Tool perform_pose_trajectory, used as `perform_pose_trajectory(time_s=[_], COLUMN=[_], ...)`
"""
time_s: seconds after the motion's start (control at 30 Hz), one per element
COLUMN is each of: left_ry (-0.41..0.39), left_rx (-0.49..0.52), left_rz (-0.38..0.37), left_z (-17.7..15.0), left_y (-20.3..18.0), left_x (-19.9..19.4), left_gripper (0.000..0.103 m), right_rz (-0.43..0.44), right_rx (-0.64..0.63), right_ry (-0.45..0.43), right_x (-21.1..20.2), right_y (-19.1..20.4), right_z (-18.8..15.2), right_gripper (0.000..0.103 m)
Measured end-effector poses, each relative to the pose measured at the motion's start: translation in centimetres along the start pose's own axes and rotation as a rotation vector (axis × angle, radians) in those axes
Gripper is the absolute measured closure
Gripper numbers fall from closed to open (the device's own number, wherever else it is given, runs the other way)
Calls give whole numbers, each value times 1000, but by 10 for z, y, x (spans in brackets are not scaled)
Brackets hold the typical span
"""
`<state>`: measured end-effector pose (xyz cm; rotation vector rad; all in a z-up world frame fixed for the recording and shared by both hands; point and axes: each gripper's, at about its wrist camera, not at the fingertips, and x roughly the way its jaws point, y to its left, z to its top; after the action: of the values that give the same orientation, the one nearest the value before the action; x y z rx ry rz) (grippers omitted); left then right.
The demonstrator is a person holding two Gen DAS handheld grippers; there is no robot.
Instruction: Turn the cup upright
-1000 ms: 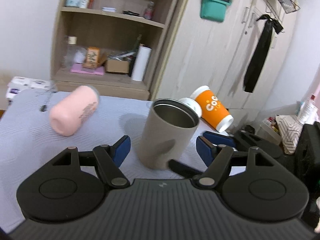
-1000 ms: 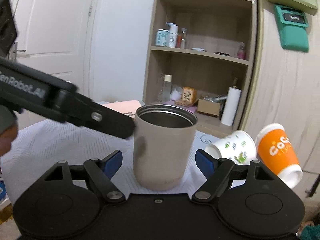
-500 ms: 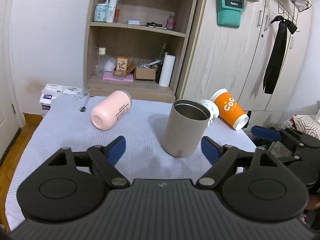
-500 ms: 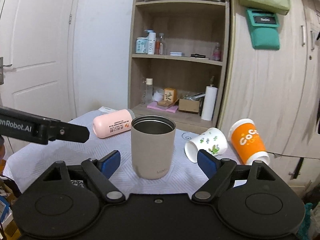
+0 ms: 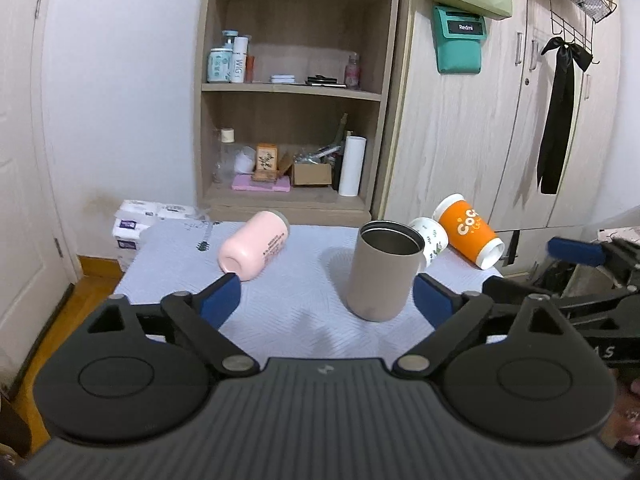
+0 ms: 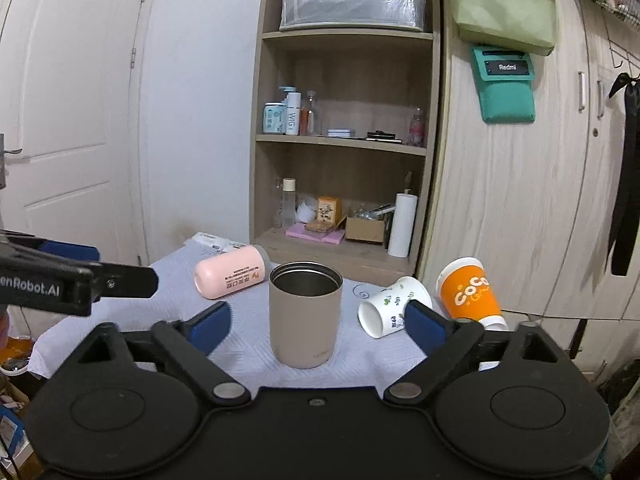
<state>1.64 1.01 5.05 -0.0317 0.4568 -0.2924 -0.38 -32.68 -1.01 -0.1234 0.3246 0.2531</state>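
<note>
A beige metal cup (image 5: 383, 271) stands upright, mouth up, on the table (image 5: 288, 320); it also shows in the right wrist view (image 6: 305, 316). A pink cup (image 5: 254, 246) (image 6: 230, 273), a white patterned cup (image 5: 431, 239) (image 6: 390, 307) and an orange cup (image 5: 470, 232) (image 6: 469, 291) lie on their sides. My left gripper (image 5: 326, 300) is open and empty, short of the beige cup. My right gripper (image 6: 318, 324) is open and empty, also short of it.
The table has a light patterned cloth. A wooden shelf unit (image 5: 296, 92) with bottles and boxes and a wardrobe (image 5: 500, 120) stand behind it. A white door (image 6: 68, 120) is on the left. The other gripper shows at the view edges (image 5: 576, 252) (image 6: 72, 284).
Both grippers have pulled back and away from the beige cup, which stays upright on the table. Both stay open.
</note>
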Motion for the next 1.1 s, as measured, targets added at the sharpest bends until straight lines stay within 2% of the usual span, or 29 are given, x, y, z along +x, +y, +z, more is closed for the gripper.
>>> perform_pose_trajectory(time_s=[0.13, 0.37, 0.77, 1.1], left_ry=[11, 43, 112, 159], left_rx=[-11, -17, -79, -69], left_rz=[1, 67, 139, 146], left_z=[0, -2, -3, -4], left_y=[2, 6, 22, 20], left_x=[-1, 6, 15, 22], left_gripper=[0, 0, 0, 0], right_rz=[-59, -115, -154, -185], right_rx=[29, 33, 49, 72], right_ry=[18, 56, 88, 109], right_x=[0, 3, 9, 13], right_y=[2, 4, 4, 0], right_z=[0, -3, -3, -4], right_gripper=[0, 0, 0, 0])
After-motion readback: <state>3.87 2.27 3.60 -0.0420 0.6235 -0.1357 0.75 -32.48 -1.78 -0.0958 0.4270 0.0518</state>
